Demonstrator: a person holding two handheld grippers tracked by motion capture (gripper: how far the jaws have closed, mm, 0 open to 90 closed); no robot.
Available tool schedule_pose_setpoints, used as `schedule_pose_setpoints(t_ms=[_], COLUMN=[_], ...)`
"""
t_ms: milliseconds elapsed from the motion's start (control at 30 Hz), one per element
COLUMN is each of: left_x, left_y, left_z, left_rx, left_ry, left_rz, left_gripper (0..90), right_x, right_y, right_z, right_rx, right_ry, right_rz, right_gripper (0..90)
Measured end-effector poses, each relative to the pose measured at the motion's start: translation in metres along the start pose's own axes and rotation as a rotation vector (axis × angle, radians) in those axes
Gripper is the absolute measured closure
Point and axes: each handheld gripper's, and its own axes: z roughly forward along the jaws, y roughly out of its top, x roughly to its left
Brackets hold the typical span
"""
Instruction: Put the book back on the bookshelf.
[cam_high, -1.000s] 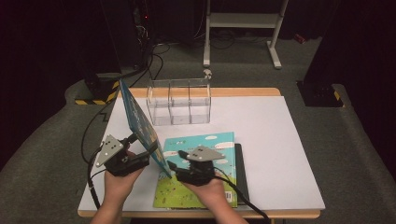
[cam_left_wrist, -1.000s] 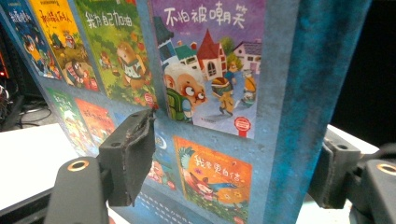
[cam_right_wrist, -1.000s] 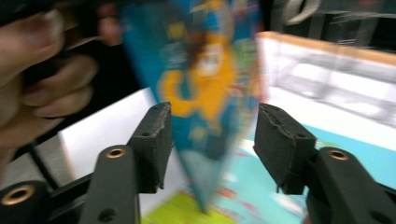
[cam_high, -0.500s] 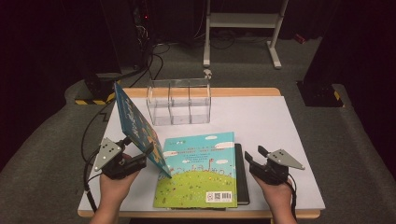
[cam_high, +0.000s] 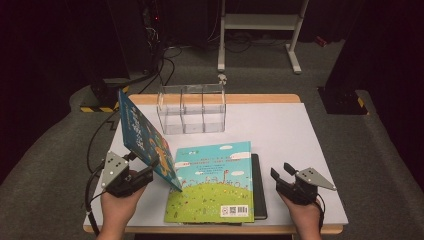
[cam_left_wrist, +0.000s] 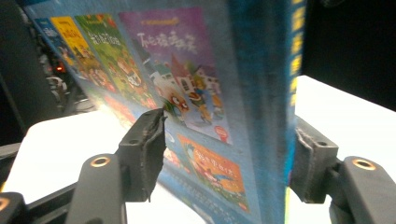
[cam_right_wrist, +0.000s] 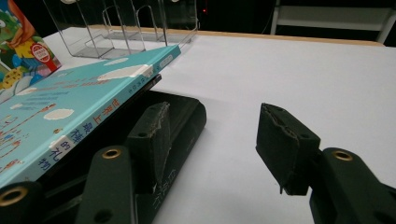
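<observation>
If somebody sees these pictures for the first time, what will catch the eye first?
First, the blue book standing tilted at the table's left, between the jaws of the left tool. Next, a picture book lying flat on a dark book in the middle. Behind them is a clear rack; the right tool waits open beside the stack.

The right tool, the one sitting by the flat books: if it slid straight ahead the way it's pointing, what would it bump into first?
Probably nothing soon. The right tool points along bare white table, open and empty. The dark book lies just beside one jaw, so it might graze that; depth is hard to judge.
</observation>
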Motion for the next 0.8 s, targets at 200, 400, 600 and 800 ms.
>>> schedule_pose_setpoints(t_ms=[200, 400, 600, 800], left_x=[0.006, 0.012, 0.017, 0.021], left_y=[-0.001, -0.002, 0.0, 0.001], left_z=[-0.005, -0.011, -0.015, -0.02], left_rx=[0.001, -0.009, -0.013, -0.014], left_ry=[-0.012, -0.005, 0.0, -0.008], left_rz=[0.029, 0.027, -0.023, -0.037], left_gripper=[38.0, 40.7, 44.0, 50.5], right_x=[0.006, 0.007, 0.005, 0.005], right_y=[0.0, -0.005, -0.006, -0.006], right_z=[0.008, 0.012, 0.011, 0.011], right_rx=[0.023, 0.049, 0.044, 0.043], right_ry=[0.039, 0.043, 0.047, 0.056], right_rz=[-0.003, 0.001, 0.013, 0.021], right_gripper=[45.1, 45.3, 45.5, 45.7])
